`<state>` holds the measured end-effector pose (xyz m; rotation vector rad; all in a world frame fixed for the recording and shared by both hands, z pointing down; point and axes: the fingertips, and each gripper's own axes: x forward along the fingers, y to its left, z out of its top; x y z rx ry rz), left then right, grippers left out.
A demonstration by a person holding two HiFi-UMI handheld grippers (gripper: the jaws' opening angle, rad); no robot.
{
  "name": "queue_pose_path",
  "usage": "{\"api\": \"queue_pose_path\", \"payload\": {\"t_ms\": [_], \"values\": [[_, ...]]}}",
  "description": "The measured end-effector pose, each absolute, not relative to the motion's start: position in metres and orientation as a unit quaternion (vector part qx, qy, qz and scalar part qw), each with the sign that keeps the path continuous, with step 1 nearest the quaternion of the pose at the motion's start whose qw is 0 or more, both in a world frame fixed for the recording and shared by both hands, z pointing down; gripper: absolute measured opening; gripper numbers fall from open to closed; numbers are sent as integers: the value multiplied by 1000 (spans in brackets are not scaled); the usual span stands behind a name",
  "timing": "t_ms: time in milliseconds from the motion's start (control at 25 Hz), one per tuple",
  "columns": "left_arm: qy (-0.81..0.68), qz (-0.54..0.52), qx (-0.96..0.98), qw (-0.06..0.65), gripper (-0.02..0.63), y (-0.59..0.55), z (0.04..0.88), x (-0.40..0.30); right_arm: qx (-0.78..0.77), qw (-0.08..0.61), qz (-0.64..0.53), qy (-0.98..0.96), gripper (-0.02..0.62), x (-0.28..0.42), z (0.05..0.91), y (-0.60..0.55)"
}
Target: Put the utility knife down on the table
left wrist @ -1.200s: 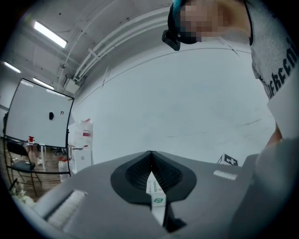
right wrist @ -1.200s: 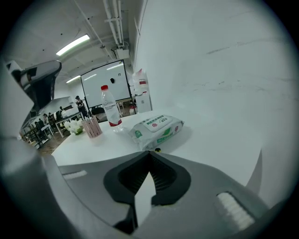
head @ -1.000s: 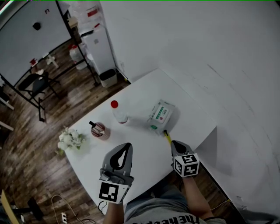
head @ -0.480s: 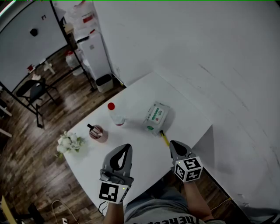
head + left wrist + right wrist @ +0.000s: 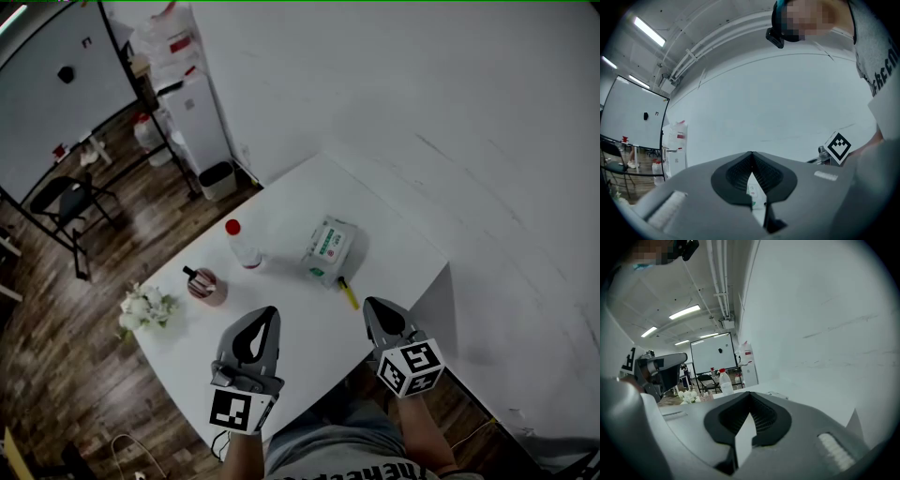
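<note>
Knife [image 5: 349, 293] rests on the tabletop [image 5: 292, 202] beside the wipes pack [image 5: 330, 246], and our right hand-held gripper [image 5: 369, 303], clenched on nothing just beside it, could nudge it toward the edge.

Right hand-held gripper [image 5: 370, 307]: drawn back, away from the wipes pack [image 5: 330, 246]; a second ago its tip was at the knife's near end, now clear of it, with bare bench [image 5: 300, 314] between; tips together in the right gripper view, nothing between them.
Utility knife [image 5: 348, 293]: no longer at the gripper's tip; lying flat on the bench just beside the near corner of the wipes pack, its yellow length now fully in sight.
Marker cube [image 5: 411, 367]: further from the wipes pack than before, out past the bench's near edge.
</note>
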<state>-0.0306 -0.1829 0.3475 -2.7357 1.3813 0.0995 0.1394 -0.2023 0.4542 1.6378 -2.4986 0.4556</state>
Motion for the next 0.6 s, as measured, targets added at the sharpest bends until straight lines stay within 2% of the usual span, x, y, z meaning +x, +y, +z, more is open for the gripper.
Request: {"api": "queue_pose_path", "payload": {"t_ms": [600], "values": [[443, 35, -895, 42, 17, -182, 344, -33, 547, 21, 104, -831, 2, 139, 413, -186]]}}
